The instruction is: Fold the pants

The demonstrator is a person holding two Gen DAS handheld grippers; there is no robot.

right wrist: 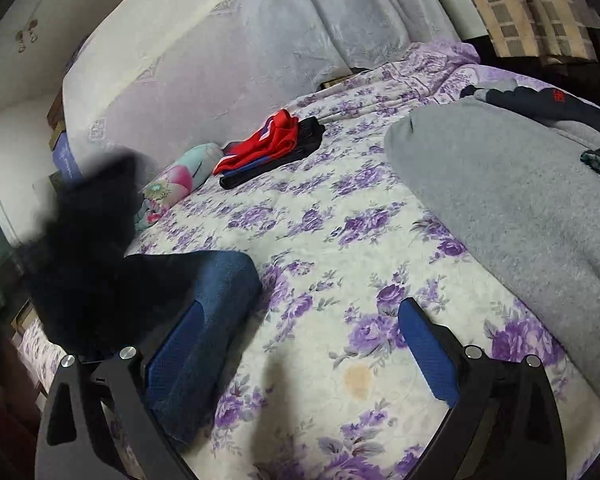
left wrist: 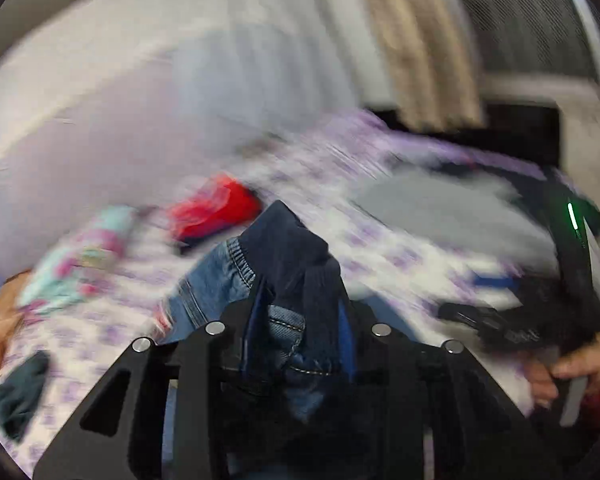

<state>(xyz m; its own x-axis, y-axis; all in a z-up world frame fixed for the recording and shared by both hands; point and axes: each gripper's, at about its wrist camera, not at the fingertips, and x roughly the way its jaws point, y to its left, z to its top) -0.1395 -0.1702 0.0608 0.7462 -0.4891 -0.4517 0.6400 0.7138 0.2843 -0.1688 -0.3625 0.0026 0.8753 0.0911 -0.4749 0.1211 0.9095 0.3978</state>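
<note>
While left jaws clench jeans (left wrist: 288, 280), right jaws gape beside grey blanket (right wrist: 520, 200).

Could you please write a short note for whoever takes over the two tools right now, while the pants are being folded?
Left tool: shut on the blue denim pants, gripped at a bunched part near the elastic waistband and lifted above the floral bedspread.
Right tool: open and empty, low over the bedspread. A dark blue piece of fabric lies by its left finger; it may be part of the pants, but I cannot tell.
Done: no finished fold is visible; the pants are bunched.
Left: spread the pants flat on the bedspread, fold them, and keep clear of the grey blanket and the red clothes.
</note>
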